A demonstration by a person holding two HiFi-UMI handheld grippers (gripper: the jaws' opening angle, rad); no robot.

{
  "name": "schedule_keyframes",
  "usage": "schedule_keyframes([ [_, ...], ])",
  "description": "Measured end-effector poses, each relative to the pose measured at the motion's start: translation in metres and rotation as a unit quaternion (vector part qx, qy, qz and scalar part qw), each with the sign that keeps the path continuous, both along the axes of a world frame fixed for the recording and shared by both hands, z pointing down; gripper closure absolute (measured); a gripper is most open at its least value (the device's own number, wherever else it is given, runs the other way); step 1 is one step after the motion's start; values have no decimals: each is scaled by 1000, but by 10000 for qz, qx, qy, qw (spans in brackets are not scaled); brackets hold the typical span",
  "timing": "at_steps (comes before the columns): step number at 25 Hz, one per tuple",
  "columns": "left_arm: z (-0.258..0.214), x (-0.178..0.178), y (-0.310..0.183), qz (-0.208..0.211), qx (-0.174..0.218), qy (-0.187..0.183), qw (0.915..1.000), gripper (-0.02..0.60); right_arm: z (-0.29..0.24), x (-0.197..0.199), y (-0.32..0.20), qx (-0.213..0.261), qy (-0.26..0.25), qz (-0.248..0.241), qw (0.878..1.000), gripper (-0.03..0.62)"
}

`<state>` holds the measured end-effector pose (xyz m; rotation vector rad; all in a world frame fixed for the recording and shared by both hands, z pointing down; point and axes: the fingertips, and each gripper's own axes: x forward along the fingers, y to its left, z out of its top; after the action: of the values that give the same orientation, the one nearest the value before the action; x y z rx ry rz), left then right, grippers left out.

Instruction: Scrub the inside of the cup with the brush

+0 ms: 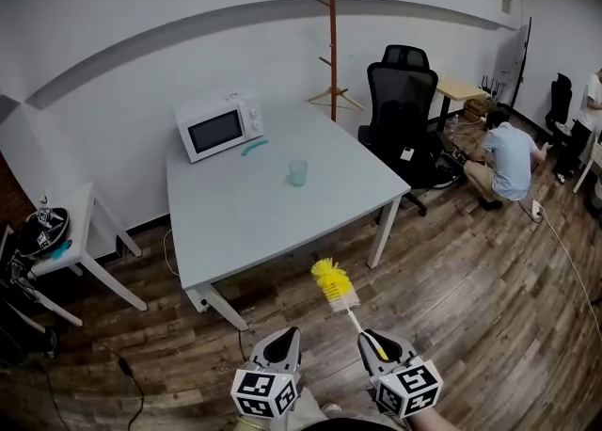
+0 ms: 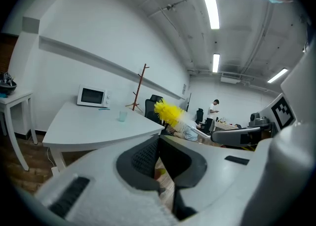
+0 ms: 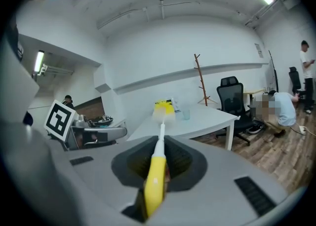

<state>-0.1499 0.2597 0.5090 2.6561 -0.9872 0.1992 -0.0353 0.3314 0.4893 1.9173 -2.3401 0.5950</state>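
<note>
- Head view, closest in: the left gripper (image 1: 285, 337) has its jaws pressed together with nothing in them. The right gripper (image 1: 370, 339) is grasping the brush (image 1: 334, 285) by its yellow handle.
- Further out, the cup (image 1: 298, 172) stands upright on the white table (image 1: 235, 231), well apart from the brush.
- A microwave (image 1: 218, 125) sits at the table's back edge.

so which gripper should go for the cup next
Left: the left gripper is empty, jaws shut, while the right gripper clamps the brush. The cup stands on the table, far from both.
</note>
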Motion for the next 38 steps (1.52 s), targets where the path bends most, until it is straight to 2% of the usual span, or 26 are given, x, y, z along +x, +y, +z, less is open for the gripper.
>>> schedule_keyframes([
  [4,-1,0,14,82,76,-84,9999,565,3,2,11,70,-87,41,9999,546],
  [9,5,-2,23,139,26,-149,9998,565,8,5,19,217,181,45,9996,546],
  [13,5,-1,18,141,13,-98,9999,565,8,3,18,168,108,57,9998,546],
  [19,8,15,-1,185,-1,-14,9998,565,17,16,6,84,265,132,9995,546],
  [28,13,45,-77,237,75,2,9997,565,18,32,-64,-68,196,45,9998,546],
  [38,6,78,-192,265,167,-34,9995,565,11,71,-179,-31,441,104,9990,546],
])
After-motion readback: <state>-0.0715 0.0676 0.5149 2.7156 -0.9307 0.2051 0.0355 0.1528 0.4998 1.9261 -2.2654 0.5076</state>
